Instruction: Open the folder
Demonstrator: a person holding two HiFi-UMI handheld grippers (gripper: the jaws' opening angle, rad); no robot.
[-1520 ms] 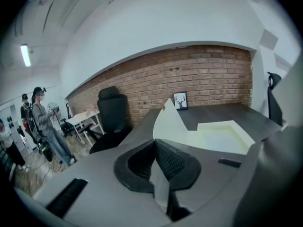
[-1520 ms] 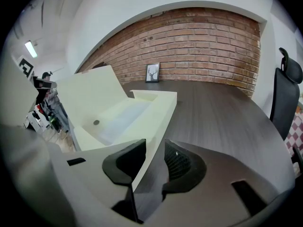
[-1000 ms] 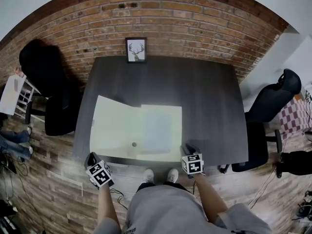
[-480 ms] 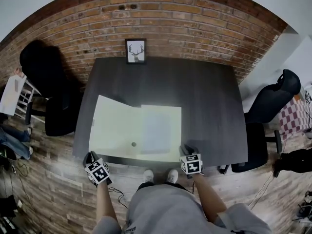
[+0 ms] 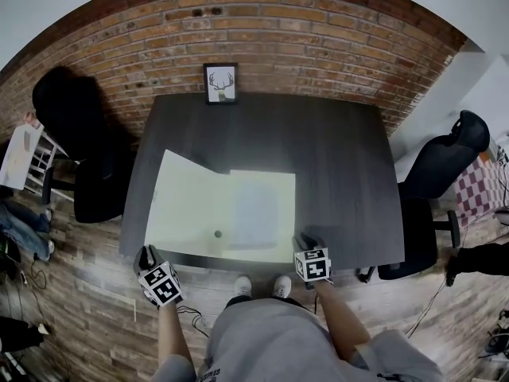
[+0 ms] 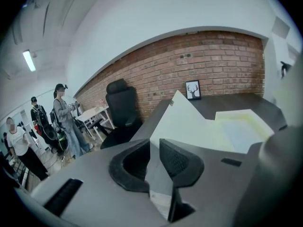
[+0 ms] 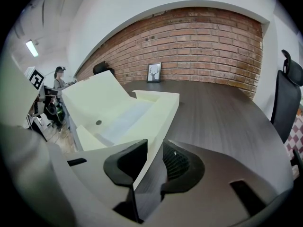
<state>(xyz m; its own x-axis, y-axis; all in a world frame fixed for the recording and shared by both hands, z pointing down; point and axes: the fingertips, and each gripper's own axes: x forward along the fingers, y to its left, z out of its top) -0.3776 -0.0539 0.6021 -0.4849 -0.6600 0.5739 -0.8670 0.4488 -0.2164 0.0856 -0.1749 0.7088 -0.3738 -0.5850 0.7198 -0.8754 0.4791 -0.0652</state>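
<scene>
A pale yellow folder (image 5: 223, 213) lies open on the dark table (image 5: 334, 157), with its left cover (image 6: 189, 122) tilted up at the left side. At the table's front left corner, my left gripper (image 5: 147, 255) has its jaws opening. Their narrow gap (image 6: 155, 157) shows only table, and the cover's near corner stands just beyond the tips. My right gripper (image 5: 306, 243) is open at the folder's front right corner. The folder's thin edge (image 7: 156, 122) runs into its gap (image 7: 155, 162) along the left jaw, unclamped.
A framed deer picture (image 5: 222, 82) stands at the table's far edge against the brick wall. Black office chairs stand to the left (image 5: 87, 173) and to the right (image 5: 433, 181) of the table. People (image 6: 64, 117) stand far off to the left.
The left gripper has shifted slightly at the table's front left corner, and the raised cover's far corner stands a little higher. The right gripper has not moved.
</scene>
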